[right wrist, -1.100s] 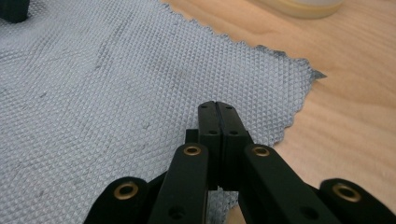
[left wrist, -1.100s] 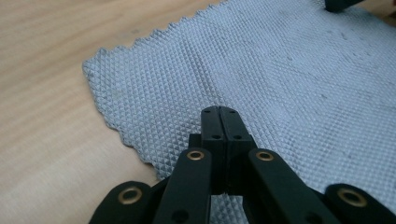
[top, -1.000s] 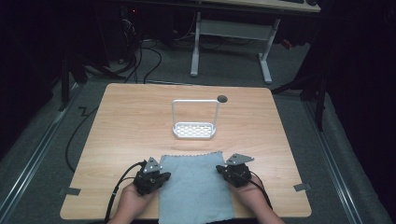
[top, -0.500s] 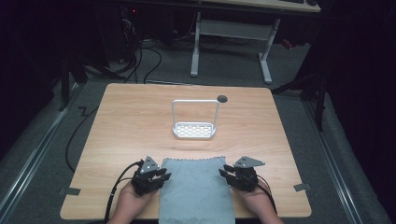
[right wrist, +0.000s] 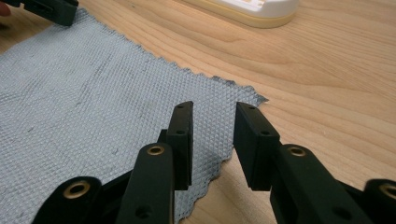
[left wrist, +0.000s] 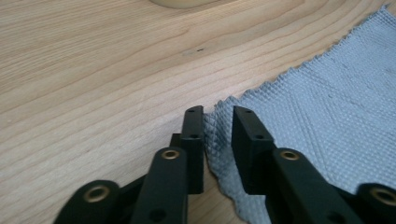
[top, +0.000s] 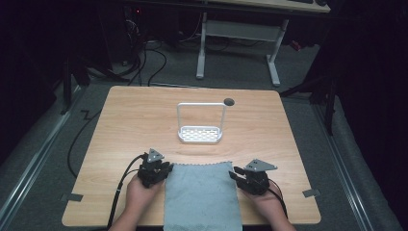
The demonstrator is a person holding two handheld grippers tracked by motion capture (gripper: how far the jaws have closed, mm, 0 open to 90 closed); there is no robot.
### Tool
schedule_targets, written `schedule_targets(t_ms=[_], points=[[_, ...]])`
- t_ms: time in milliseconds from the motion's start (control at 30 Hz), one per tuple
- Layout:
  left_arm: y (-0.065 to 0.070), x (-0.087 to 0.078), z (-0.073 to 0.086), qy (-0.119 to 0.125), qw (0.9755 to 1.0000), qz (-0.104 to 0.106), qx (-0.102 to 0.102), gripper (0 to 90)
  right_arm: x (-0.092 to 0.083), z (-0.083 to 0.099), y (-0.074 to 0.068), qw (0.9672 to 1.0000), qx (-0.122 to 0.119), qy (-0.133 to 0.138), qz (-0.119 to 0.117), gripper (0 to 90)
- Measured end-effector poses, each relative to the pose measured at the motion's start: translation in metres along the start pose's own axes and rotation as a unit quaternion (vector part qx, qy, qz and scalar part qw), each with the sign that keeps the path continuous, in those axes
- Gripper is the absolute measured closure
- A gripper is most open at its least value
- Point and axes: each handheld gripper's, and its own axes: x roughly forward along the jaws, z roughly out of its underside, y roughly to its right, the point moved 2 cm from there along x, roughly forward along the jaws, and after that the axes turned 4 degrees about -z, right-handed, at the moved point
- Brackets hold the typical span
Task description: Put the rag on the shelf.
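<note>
**Both grippers straddling the cloth's far corners**

A grey waffle-weave cloth (top: 202,195) is lying flat at the near edge of the wooden table (top: 125,120), its near end hanging past the table's edge. The left gripper (left wrist: 218,135) is sitting at the cloth's far-left corner with a narrow gap between its jaws and a small raised pucker of fabric standing in that gap. The right gripper (right wrist: 212,140) is working at the far-right corner, its jaws parted somewhat wider and straddling the cloth's right edge, which is lying flat beneath them. A white dish rack (top: 200,125) is standing farther back, well apart from the cloth.

The risk is an uneven pinch: the right jaws may close on nothing since no fabric is rising between them, or the left fold may slip free, leaving one corner dragging.
</note>
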Motion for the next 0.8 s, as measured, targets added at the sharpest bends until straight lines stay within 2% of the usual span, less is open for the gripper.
schedule_targets(t_ms=[67,133,167,333,400,467,500,533,600,700,800], points=[[0.001,0.001,0.000,0.002,1.0000,0.002,0.002,86.0,0.000,0.000,0.000,1.0000,0.002,0.001,0.001,67.3],[0.004,0.001,0.001,0.007,0.9999,-0.005,0.014,87.8,0.000,0.000,0.000,1.0000,0.001,0.003,0.003,66.4],[0.005,0.002,0.003,0.013,0.9998,-0.004,0.013,89.1,-0.001,-0.001,0.000,1.0000,-0.005,0.006,0.006,65.6],[0.003,0.002,0.003,0.014,0.9998,0.005,0.009,89.5,0.001,-0.005,0.002,0.9999,0.000,0.011,0.011,64.1],[0.002,0.002,0.003,0.015,0.9998,0.009,0.006,89.5,0.004,-0.010,0.004,0.9998,0.001,0.015,0.012,63.9],[0.003,0.002,0.004,0.017,0.9998,0.009,0.009,89.4,0.012,-0.023,0.010,0.9997,0.003,0.014,0.020,62.8],[0.002,0.002,0.004,0.017,0.9998,0.009,0.009,89.4,0.015,-0.027,0.013,0.9996,0.012,0.014,0.020,62.4],[0.002,0.002,0.004,0.017,0.9998,0.009,0.009,89.4,0.015,-0.027,0.013,0.9996,0.012,0.014,0.020,62.4],[0.002,0.002,0.004,0.018,0.9998,0.010,0.008,89.4,0.023,-0.031,0.019,0.9996,0.018,0.001,0.022,60.2],[0.002,0.002,0.004,0.018,0.9997,0.014,0.005,89.3,0.035,-0.024,0.026,0.9990,0.024,-0.018,0.034,60.2],[0.001,0.002,0.004,0.017,0.9997,0.018,0.000,89.3,0.038,-0.020,0.028,0.9988,0.030,-0.027,0.028,60.2]])
